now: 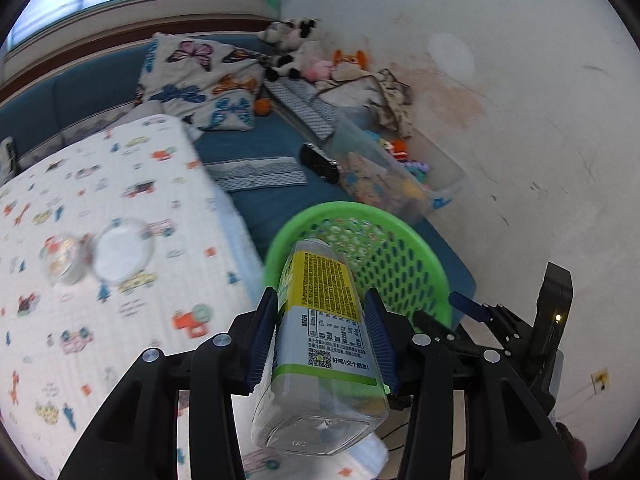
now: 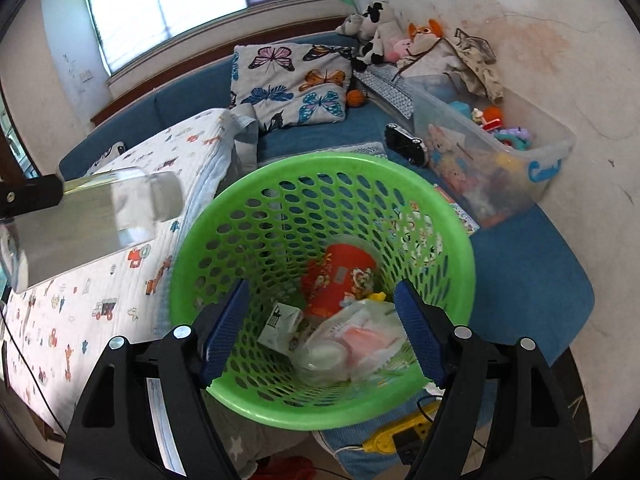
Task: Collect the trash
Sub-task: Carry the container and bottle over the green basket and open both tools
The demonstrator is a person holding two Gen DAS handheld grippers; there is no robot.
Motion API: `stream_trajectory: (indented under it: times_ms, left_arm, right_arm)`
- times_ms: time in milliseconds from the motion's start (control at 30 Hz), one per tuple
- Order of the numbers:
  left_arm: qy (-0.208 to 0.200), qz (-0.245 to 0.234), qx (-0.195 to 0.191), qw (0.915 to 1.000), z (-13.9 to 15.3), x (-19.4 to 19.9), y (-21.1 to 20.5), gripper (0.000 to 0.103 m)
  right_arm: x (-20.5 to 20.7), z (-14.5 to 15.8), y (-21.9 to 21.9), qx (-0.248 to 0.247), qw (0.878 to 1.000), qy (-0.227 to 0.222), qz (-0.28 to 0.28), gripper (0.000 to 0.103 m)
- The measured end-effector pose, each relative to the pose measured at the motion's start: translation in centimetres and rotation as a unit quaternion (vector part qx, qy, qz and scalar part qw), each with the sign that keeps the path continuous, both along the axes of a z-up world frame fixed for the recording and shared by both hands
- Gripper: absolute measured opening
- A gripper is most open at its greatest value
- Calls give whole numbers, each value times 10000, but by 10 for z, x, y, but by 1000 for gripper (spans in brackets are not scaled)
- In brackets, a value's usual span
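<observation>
**Bottle held at the basket's edge, other jaws open above the trash**

In the left wrist view, a bed quilt [image 1: 100, 208] printed with small vehicles fills the left side, and a blurred clear plastic container [image 1: 100, 256] lies on it. At centre, the left gripper [image 1: 326, 336] has its jaws closed on a clear plastic bottle [image 1: 324, 344] with a yellow and green label. The blue pads press on both sides of the label, the bottle's square base faces the camera, and its far end reaches over the near rim of a green perforated basket [image 1: 400, 264]. Beyond the basket stands a clear storage bin [image 1: 448, 184] of toys, against a stained white wall [image 1: 520, 100].

In the right wrist view, the same bottle [image 2: 100, 216] shows at far left as a blurred clear shape over the quilt [image 2: 80, 300]. At centre, the right gripper [image 2: 320, 332] hangs over the mouth of the basket [image 2: 460, 248], jaws spread wide and holding nothing. Inside the basket lie a red printed cup [image 2: 340, 276], a small white carton [image 2: 280, 324] and a crumpled clear plastic bag [image 2: 360, 340]. To the right, the toy bin [image 2: 552, 160] rests on a blue cushion [image 2: 520, 264], with a butterfly-print pillow [image 2: 292, 84] farther back.
</observation>
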State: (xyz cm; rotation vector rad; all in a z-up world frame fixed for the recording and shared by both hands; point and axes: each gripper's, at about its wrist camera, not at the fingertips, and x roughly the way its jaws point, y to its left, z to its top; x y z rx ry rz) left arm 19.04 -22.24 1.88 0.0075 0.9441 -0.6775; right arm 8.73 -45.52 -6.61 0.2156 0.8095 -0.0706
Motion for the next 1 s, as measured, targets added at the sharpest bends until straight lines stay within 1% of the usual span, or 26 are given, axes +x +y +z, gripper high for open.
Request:
stream_trajectory:
  times_ms: [100, 333, 500, 700, 733, 767, 867, 1000]
  left_arm:
    - [1, -151, 19, 9999, -2, 0, -16, 44]
    - [105, -387, 191, 9990, -18, 5, -52, 44]
    - [162, -431, 335, 9984, -31, 9, -72, 44]
    - [355, -491, 294, 9977, -48, 16, -88, 44]
    - [330, -495, 265, 9979, -49, 15, -89, 51]
    - [320, -508, 231, 9979, -49, 15, -89, 60]
    - [162, -548, 189, 9982, -44, 12, -85, 61]
    - [-96, -538, 278, 9981, -34, 6, -74, 61]
  right_arm:
    - [-8, 3, -6, 31, 10000, -65, -52, 77]
    - [-22, 6, -17, 78, 9997, -135, -169, 78]
    - [-31, 5, -27, 158, 9994, -139, -276, 78]
    - [-39, 4, -31, 235, 9989, -160, -365, 78]
    - [-40, 3, -32, 250, 9989, -162, -370, 78]
    - [-41, 3, -32, 259, 9988, -166, -377, 78]
    - [-41, 3, -32, 268, 9988, -171, -370, 78]
    - [-40, 7, -25, 289, 9989, -208, -301, 78]
